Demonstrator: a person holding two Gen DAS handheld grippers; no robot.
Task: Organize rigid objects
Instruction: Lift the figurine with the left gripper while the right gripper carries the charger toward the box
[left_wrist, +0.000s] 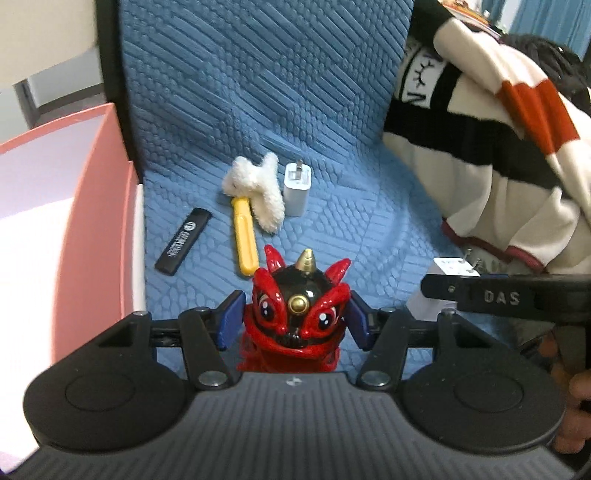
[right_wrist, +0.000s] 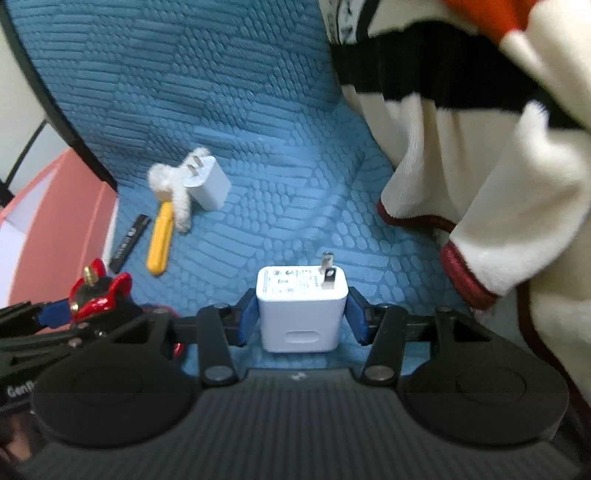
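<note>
Blue quilted cushion (left_wrist: 258, 92) fills both views ahead of the fingers, looks like a chair seat and back; striped fleece (left_wrist: 480, 122) draped to the right of both grippers. Pink box (left_wrist: 55, 206) sits left of the left gripper, its inside looks empty as far as shown, so judged nothing sorted yet.

Left gripper (left_wrist: 293, 317) is clamped on the lion figurine (left_wrist: 295, 314), blue pads touching both its sides. Right gripper (right_wrist: 301, 317) brackets the near charger (right_wrist: 302, 310), prongs up; pads sit against or just beside its sides, contact on the left pad not clear, so can't tell if gripped.

Still left out on the cushion, all ahead of the left fingers: tall charger (left_wrist: 297, 188) lying prongs away, white fluffy brush (left_wrist: 255, 192) touching it on its left, its yellow handle (left_wrist: 245, 236) pointing back toward the fingers, black stick (left_wrist: 183, 240) further left near the box.

Judgement: early stage, two items in hand, three loose, all probably bound for the box

Room: pale wall and floor strip at far left, little else visible
</note>
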